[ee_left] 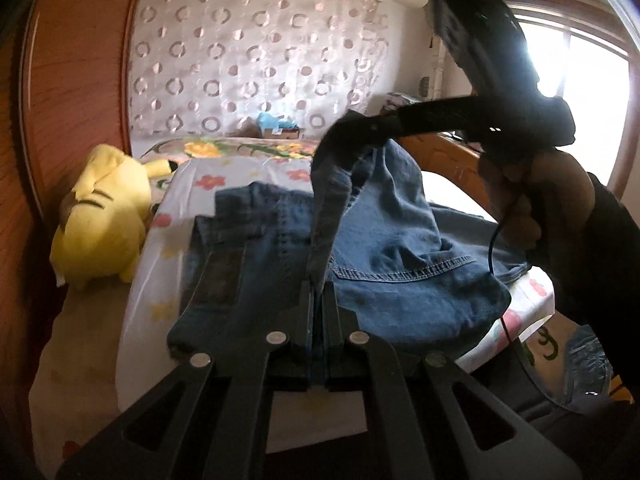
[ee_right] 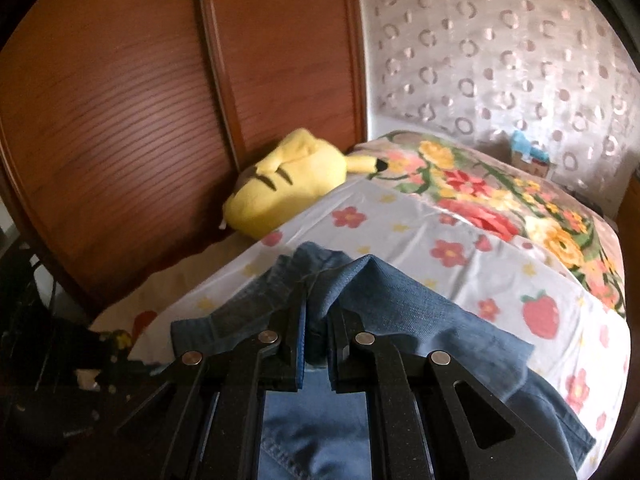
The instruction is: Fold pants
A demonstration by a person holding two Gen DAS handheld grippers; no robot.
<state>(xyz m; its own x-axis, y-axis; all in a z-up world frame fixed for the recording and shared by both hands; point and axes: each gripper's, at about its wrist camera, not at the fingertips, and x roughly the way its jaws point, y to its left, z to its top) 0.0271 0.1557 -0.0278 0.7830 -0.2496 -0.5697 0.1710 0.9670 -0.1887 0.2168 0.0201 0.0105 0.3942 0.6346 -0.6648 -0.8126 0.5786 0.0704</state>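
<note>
denim pants (ee_left: 400,248) pinched, right gripper (ee_left: 360,128) seemingly raised.

The left gripper (ee_left: 318,300) and right gripper (ee_right: 318,316) are matte black linkages with triangular cut-outs, each carrying four round silver pivot pins; a blue pad lines one right finger (ee_right: 301,336). A thin black cable (ee_left: 494,248) runs past the bare-skinned hand (ee_left: 516,204), whose sleeve (ee_left: 600,248) is black

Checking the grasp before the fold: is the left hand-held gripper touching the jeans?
Touching. The left wrist view shows the left hand-held gripper closed on a raised fold of the jeans, denim pinched between its fingers.
</note>
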